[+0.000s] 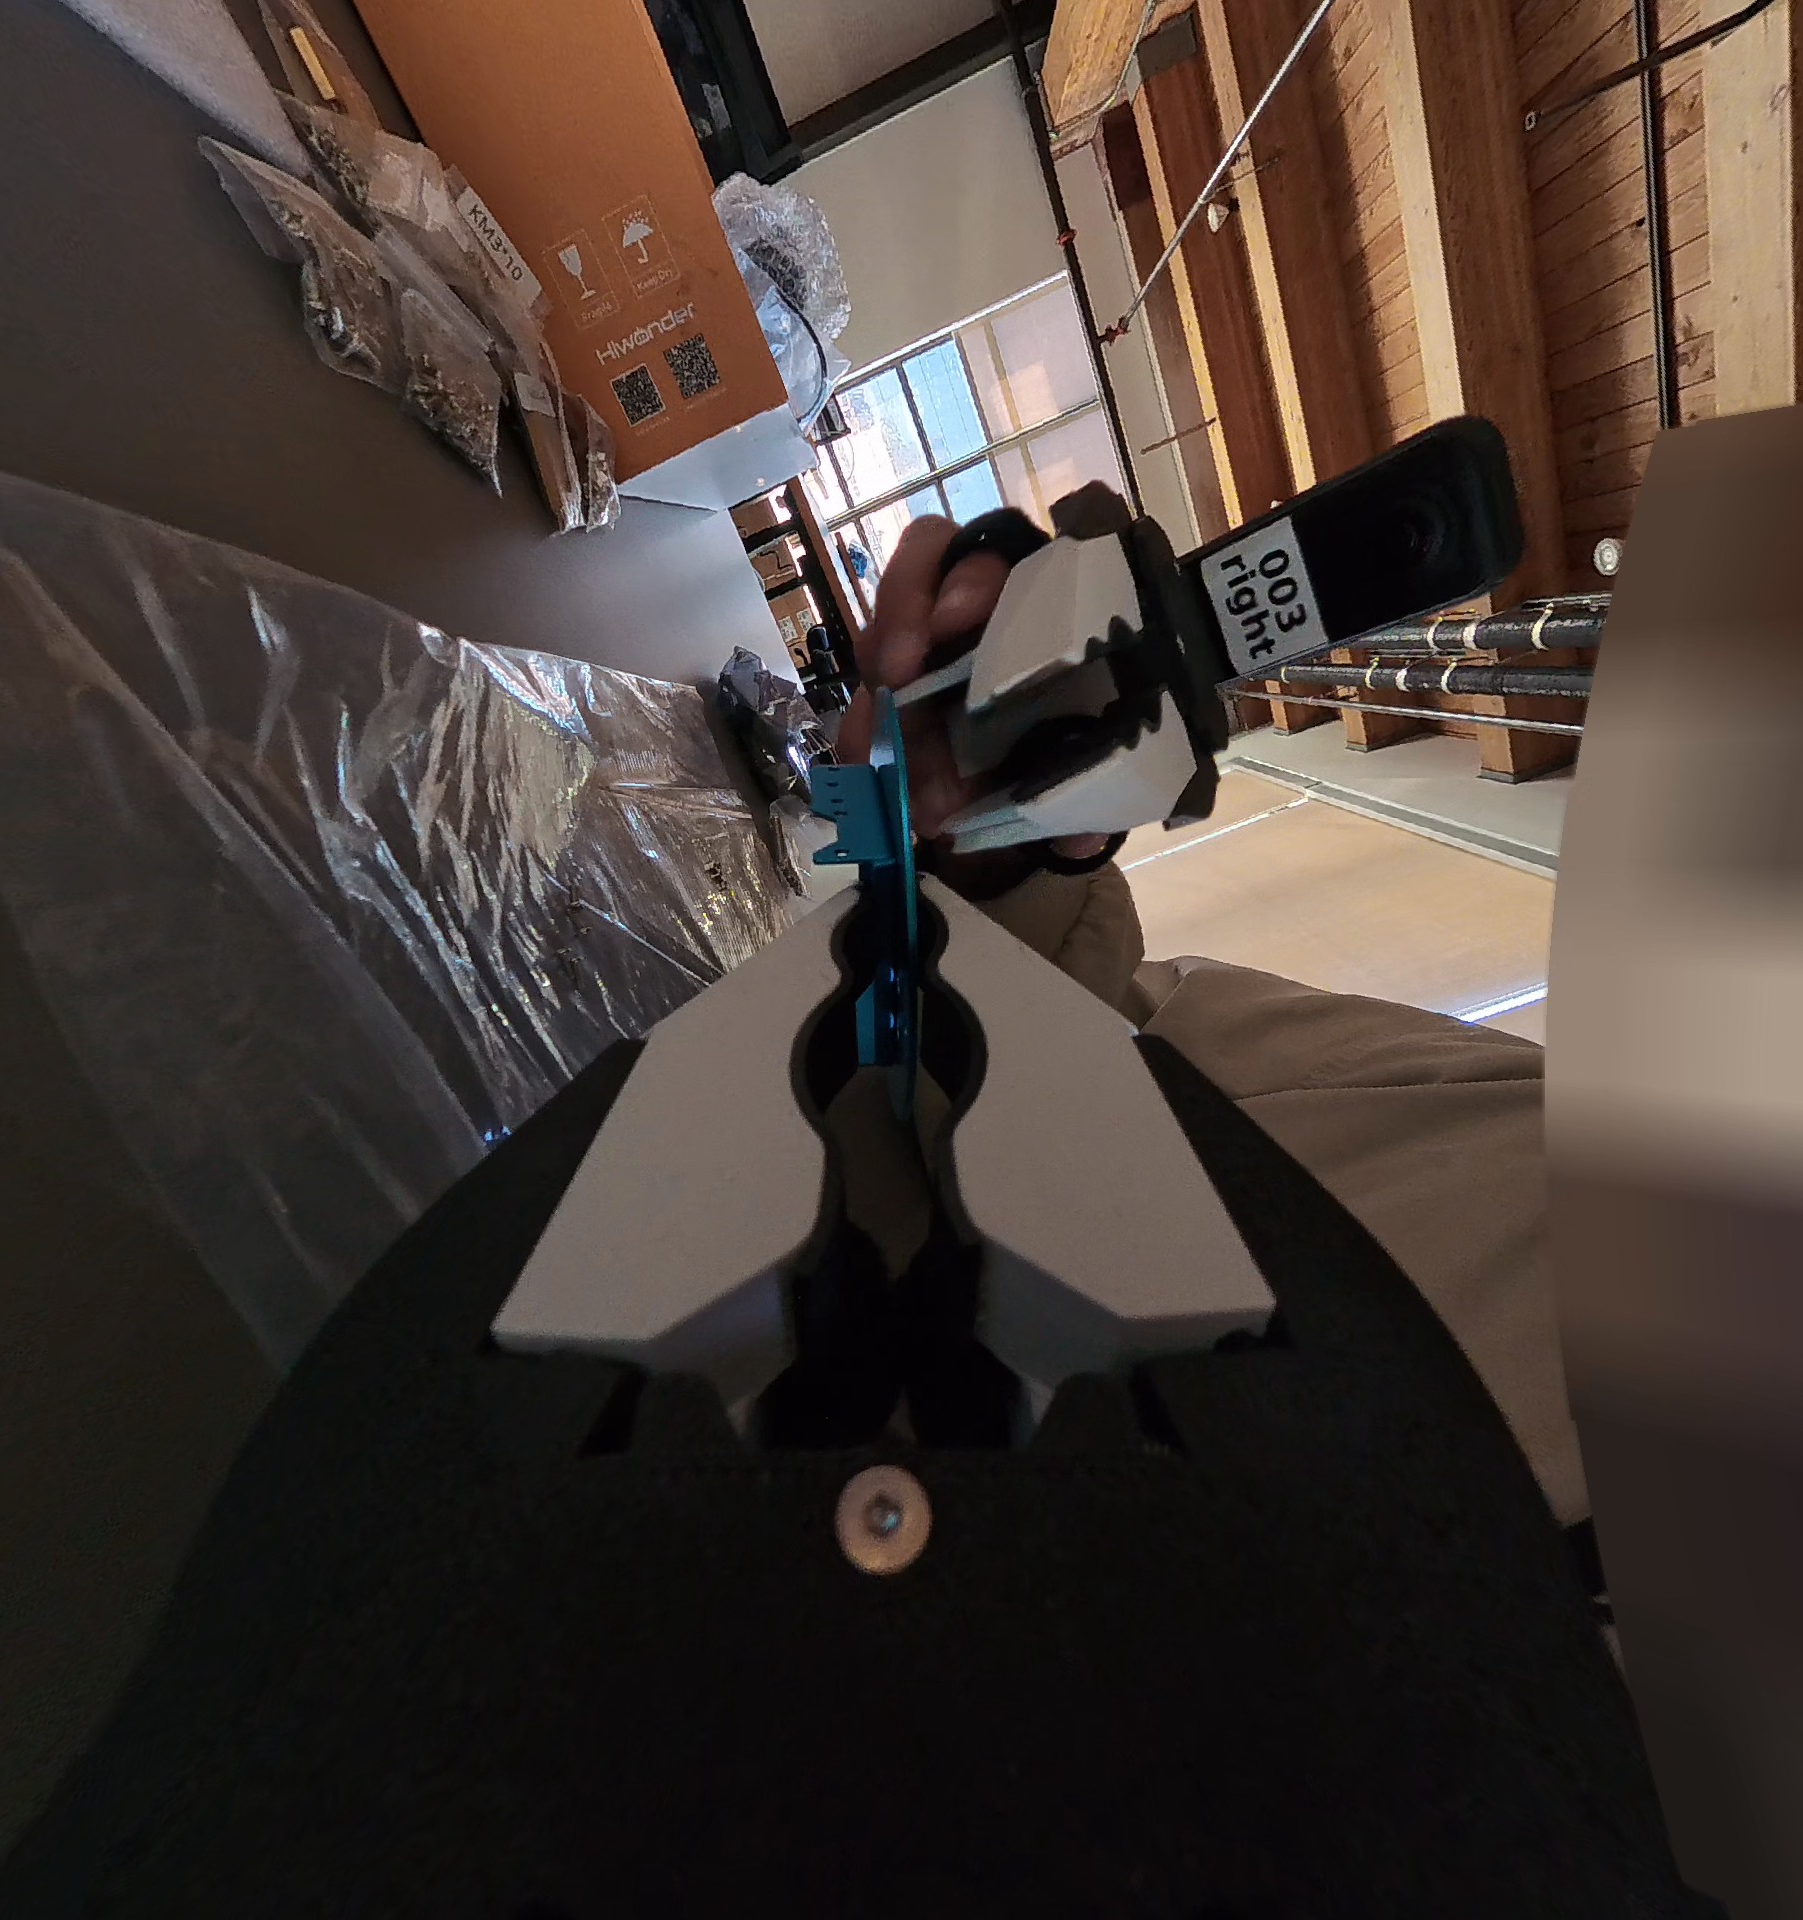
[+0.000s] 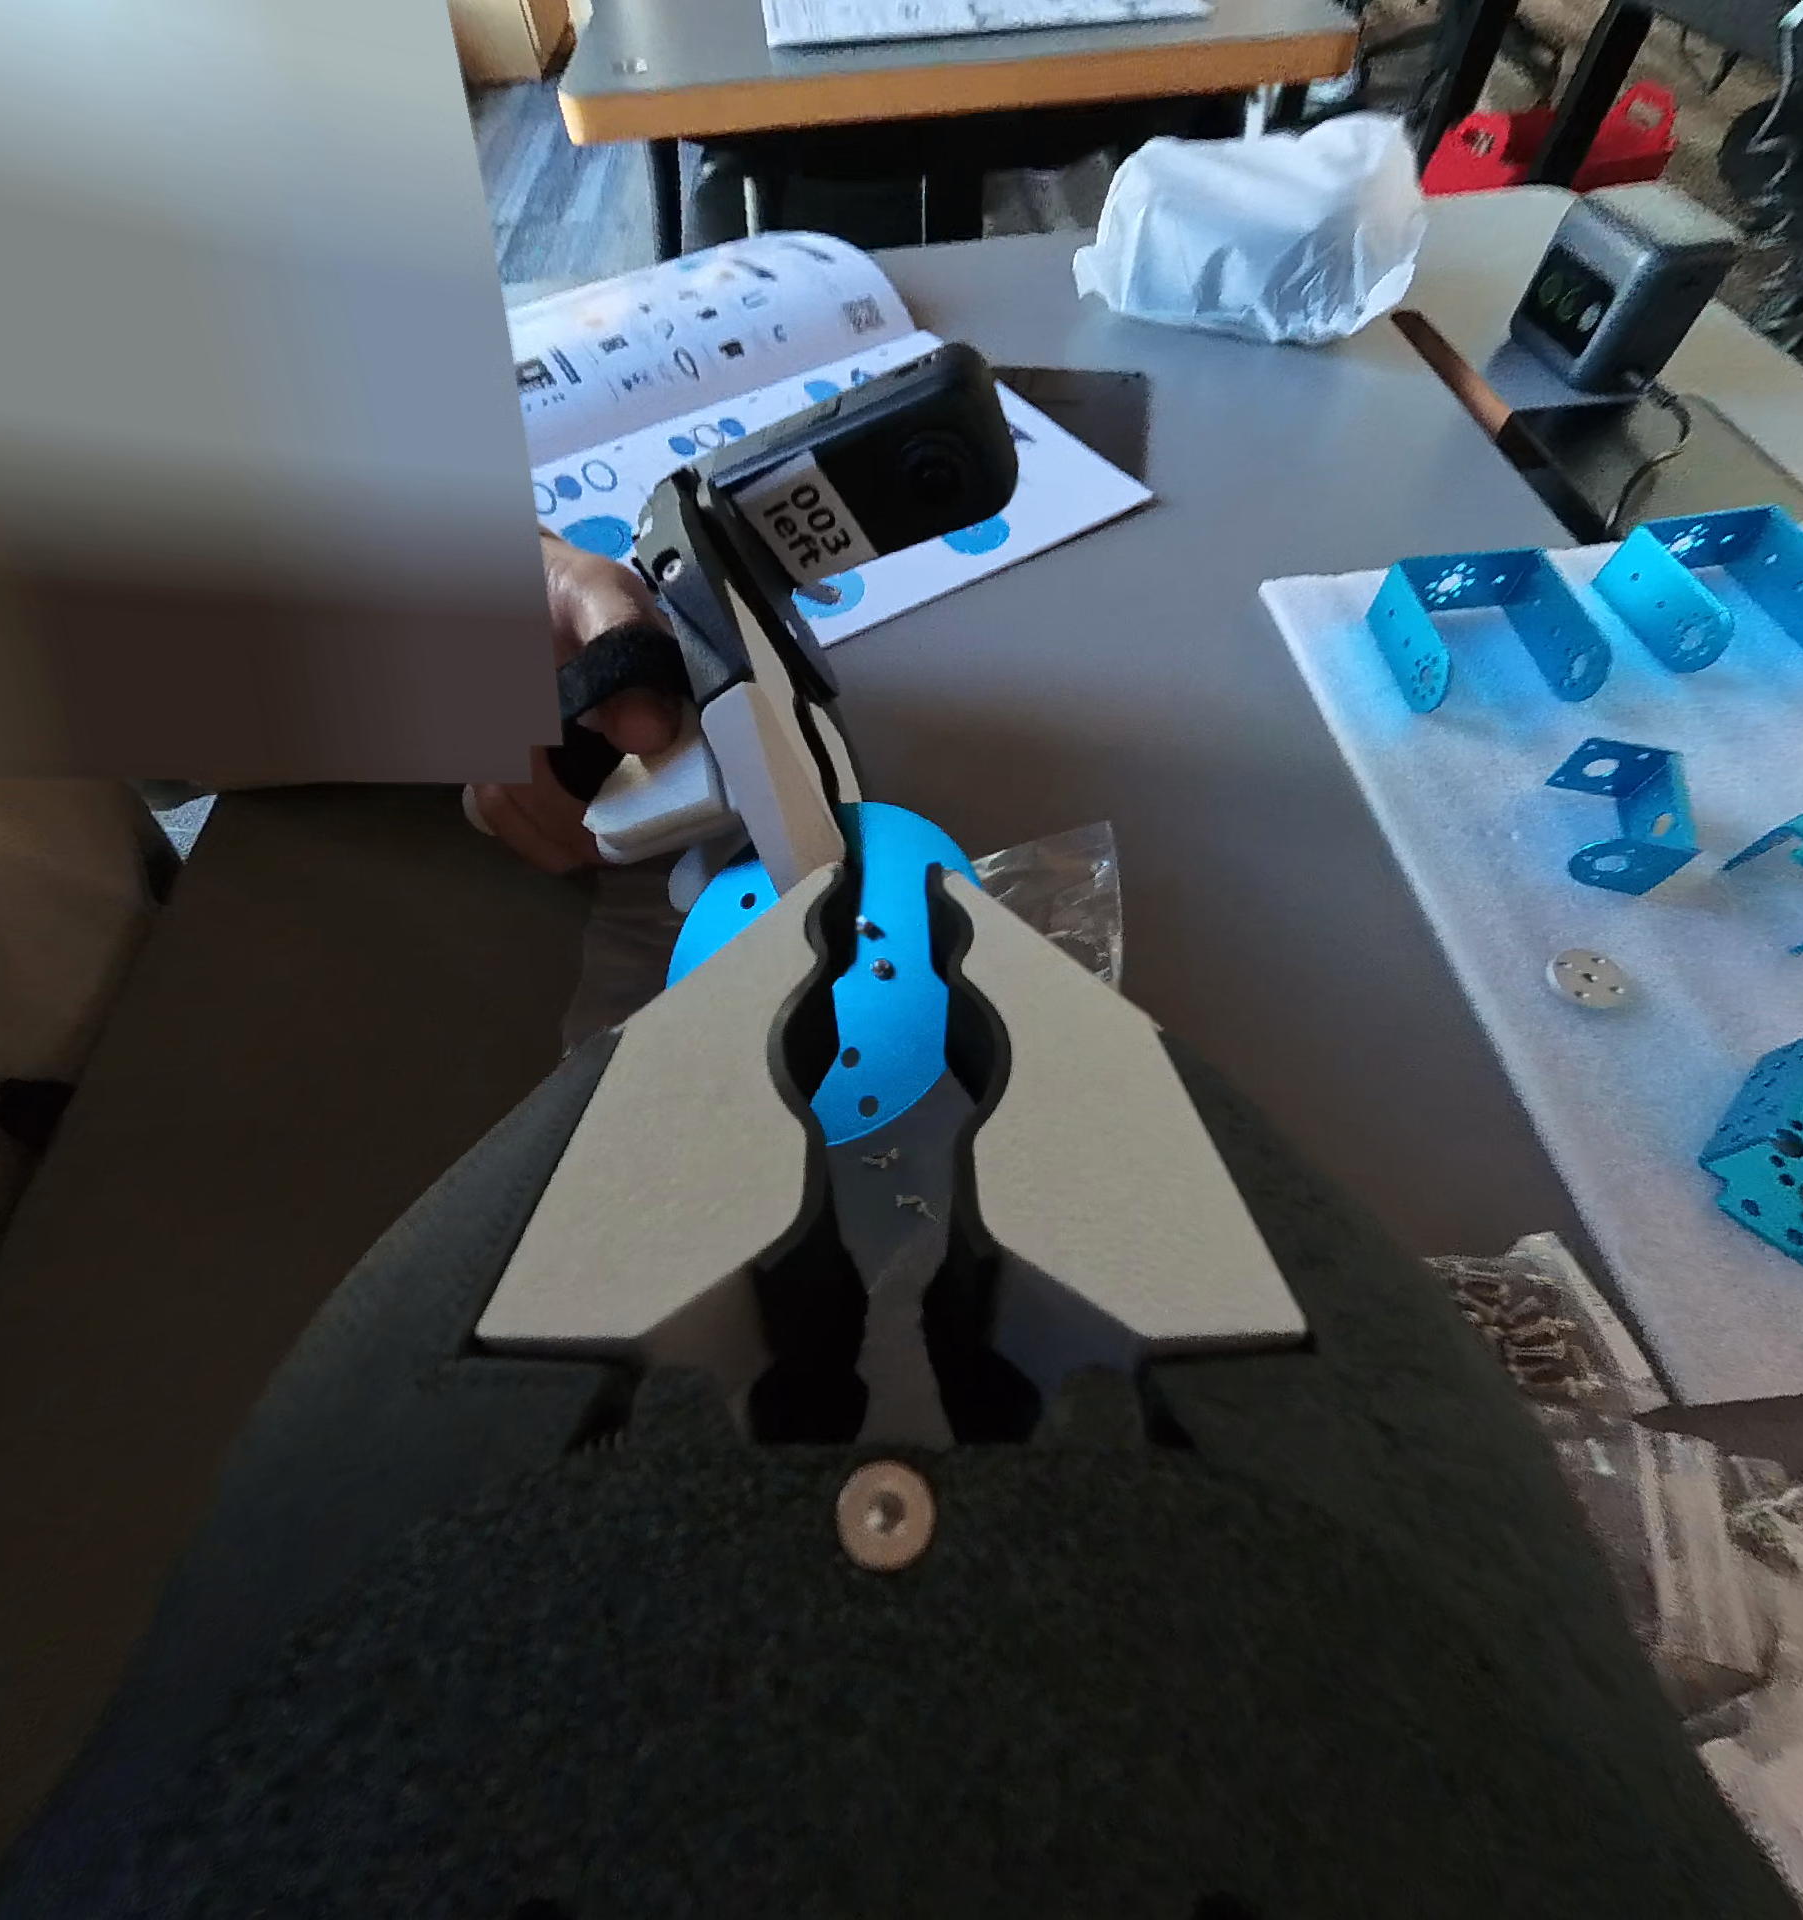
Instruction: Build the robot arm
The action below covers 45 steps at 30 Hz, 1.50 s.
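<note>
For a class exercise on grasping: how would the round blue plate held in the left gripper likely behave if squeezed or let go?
The blue plate looks like thin metal, so probably stiff and light. Its smooth faces may slip in the left gripper. Released on edge, the disc would likely roll or topple.

The left tongs (image 1: pixel 889 896) were closed edge-on upon a blue round plate (image 1: pixel 899 831) (a small blue bracket (image 1: pixel 847 816) fixed to its face). Just beyond, the right tongs (image 1: pixel 928 758) stood with fingers parted near the plate's rim. An orange box (image 1: pixel 585 208) stood on the surface (image 1: pixel 149 343).
</note>
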Available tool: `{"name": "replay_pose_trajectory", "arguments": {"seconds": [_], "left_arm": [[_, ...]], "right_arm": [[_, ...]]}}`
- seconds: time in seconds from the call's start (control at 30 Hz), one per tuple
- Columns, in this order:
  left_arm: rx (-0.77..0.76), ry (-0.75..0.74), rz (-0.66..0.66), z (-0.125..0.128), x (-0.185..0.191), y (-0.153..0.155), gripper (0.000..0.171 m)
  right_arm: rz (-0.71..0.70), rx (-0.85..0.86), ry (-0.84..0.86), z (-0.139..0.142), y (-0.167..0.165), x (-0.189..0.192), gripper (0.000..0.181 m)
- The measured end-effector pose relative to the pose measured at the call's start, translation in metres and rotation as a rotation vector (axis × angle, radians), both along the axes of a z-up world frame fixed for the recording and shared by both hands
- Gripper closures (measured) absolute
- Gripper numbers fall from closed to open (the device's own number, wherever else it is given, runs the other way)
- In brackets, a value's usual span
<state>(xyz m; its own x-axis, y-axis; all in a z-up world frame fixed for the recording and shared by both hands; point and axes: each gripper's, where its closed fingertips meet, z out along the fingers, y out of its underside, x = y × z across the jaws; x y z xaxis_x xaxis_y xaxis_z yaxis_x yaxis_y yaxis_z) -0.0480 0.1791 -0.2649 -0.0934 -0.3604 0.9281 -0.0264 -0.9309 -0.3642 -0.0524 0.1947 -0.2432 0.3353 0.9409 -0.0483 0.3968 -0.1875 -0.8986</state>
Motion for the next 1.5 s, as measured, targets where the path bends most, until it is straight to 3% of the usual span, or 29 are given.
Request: {"name": "replay_pose_trajectory", "arguments": {"seconds": [0.23,0.33,0.5,0.97,1.5], "left_arm": [[0.018,0.012,0.002,-0.001,0.0,0.0,0.169],[0.023,0.015,0.002,-0.001,0.0,0.0,0.169],[0.02,0.018,0.001,-0.001,0.0,0.0,0.169],[0.021,0.029,0.0,-0.003,0.001,0.0,0.169],[0.015,0.022,0.002,-0.002,0.001,0.0,0.169]], "right_arm": [[0.093,0.209,-0.031,-0.002,-0.021,0.0,0.153],[0.09,0.298,-0.116,-0.01,-0.025,-0.005,0.139],[0.104,0.469,-0.277,-0.022,-0.028,-0.009,0.132],[0.125,0.43,-0.312,-0.03,-0.029,-0.012,0.132],[0.08,0.42,-0.277,-0.021,-0.025,-0.006,0.135]]}}
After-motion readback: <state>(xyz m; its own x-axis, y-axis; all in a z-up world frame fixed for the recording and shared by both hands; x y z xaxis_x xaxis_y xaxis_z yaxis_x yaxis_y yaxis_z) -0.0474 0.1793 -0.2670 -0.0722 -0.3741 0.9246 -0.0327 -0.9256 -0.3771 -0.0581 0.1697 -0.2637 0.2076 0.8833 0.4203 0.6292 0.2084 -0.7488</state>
